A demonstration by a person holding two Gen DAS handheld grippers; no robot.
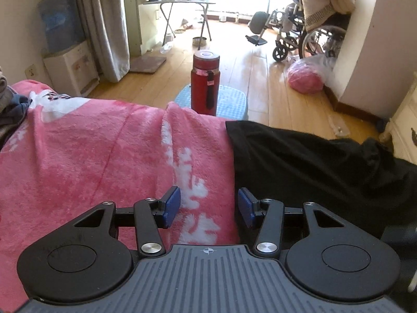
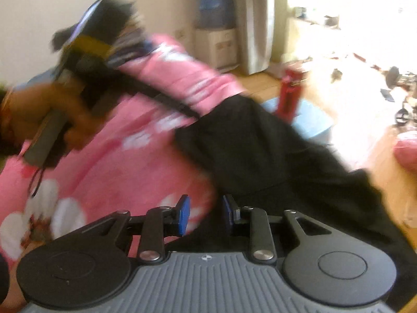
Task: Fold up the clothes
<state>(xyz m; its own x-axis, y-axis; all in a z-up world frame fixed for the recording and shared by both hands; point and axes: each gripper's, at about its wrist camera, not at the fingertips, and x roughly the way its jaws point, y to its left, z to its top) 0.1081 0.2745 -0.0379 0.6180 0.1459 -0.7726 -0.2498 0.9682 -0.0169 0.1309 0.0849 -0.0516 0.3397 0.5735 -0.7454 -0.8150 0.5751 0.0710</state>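
Note:
A black garment (image 1: 312, 161) lies crumpled on a pink fleece blanket (image 1: 91, 156) with white flowers, and its left edge runs down toward my left gripper (image 1: 209, 206). That gripper hovers open over the blanket, its right blue pad at the garment's edge, nothing between the pads. The right wrist view is blurred. There the black garment (image 2: 260, 151) stretches from the centre to the right. My right gripper (image 2: 206, 214) stands open above the line where the garment meets the pink blanket (image 2: 104, 161). A hand (image 2: 52, 114) at the upper left holds the other gripper's handle.
A red bottle (image 1: 205, 83) stands on a blue stool (image 1: 232, 101) just beyond the blanket's far edge. Further off on the wooden floor are a wheelchair (image 1: 307, 34), a pink bag (image 1: 305, 79), a water dispenser (image 1: 65, 39) and a folding table (image 1: 179, 2).

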